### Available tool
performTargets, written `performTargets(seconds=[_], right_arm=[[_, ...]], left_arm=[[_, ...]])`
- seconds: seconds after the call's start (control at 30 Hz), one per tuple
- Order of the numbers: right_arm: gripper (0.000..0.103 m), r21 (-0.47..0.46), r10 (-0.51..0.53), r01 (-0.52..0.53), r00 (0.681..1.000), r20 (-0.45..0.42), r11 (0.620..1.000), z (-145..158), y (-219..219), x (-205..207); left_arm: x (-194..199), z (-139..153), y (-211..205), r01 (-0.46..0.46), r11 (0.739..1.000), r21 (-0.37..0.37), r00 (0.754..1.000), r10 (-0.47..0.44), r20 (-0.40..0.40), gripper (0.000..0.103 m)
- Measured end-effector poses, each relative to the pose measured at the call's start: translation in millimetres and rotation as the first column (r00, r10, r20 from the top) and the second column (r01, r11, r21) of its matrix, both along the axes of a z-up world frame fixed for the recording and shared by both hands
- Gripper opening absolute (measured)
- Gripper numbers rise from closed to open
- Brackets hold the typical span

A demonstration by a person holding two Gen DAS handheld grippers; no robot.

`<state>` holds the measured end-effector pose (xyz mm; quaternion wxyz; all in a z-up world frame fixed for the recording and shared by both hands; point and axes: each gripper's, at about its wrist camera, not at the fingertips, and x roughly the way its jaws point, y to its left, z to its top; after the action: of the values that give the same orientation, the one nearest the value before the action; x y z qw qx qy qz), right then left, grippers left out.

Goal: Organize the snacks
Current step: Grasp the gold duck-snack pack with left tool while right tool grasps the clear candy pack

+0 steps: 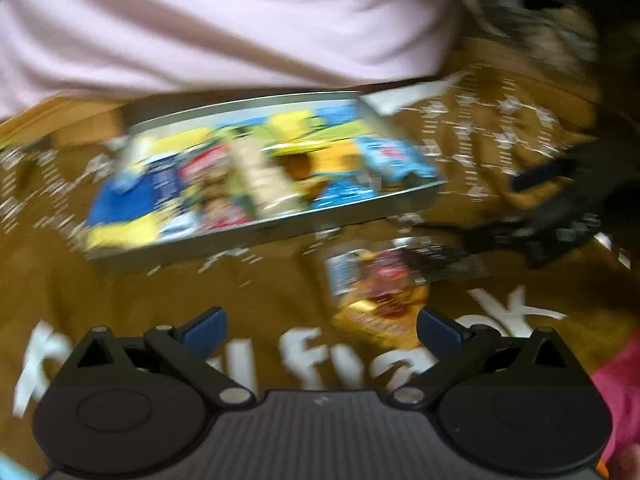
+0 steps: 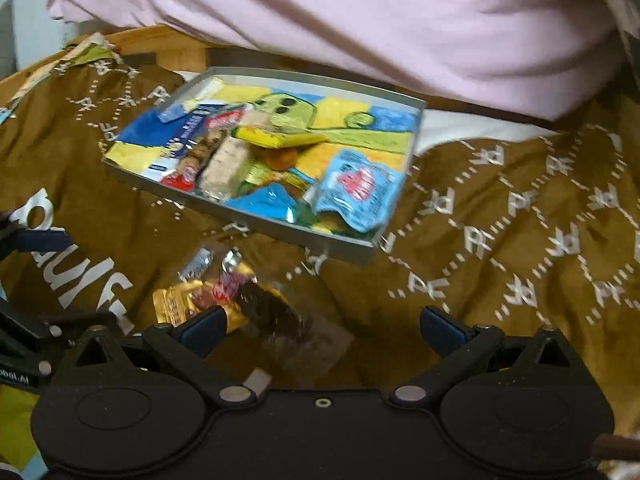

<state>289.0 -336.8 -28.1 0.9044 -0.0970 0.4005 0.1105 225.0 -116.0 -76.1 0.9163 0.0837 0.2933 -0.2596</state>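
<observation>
A home bedroom: a brown printed blanket [image 2: 500, 220] covers a bed, with rumpled pink bedding [image 2: 360, 20] beyond the claws.

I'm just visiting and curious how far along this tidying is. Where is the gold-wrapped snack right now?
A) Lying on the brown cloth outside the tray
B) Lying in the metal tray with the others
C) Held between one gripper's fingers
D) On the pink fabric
A: the gold-wrapped snack lies on the brown cloth, just outside the tray, and both the left gripper and right gripper are open and empty.
</observation>
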Motion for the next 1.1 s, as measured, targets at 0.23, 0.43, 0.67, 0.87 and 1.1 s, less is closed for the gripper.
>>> performTargets(seconds=[0.23,0.43,0.67,0.87,1.1], right_arm=[[0.102,0.045,0.083,-0.080,0.994,-0.075,0.996,-19,2,19],[0.102,0.081,0.162,-0.155,0.983,-0.085,0.985,-26,7,26],[0.085,0.097,0.188,-0.176,0.973,-0.137,0.980,-39,12,31],[0.067,0.087,0.157,-0.144,0.975,-0.157,0.986,-39,7,28],[0.059,0.086,0.082,-0.068,0.982,-0.171,0.994,-33,1,21]], left_arm=[[21,-10,-24,0.235,0.972,0.030,0.971,-0.233,-0.042,0.103],[38,-24,-33,0.292,0.956,0.039,0.948,-0.283,-0.147,0.103],[46,-27,-30,0.254,0.966,0.042,0.954,-0.243,-0.177,0.092],[46,-25,-29,0.228,0.973,0.041,0.961,-0.219,-0.167,0.075],[40,-23,-27,0.196,0.980,0.025,0.967,-0.189,-0.169,0.064]])
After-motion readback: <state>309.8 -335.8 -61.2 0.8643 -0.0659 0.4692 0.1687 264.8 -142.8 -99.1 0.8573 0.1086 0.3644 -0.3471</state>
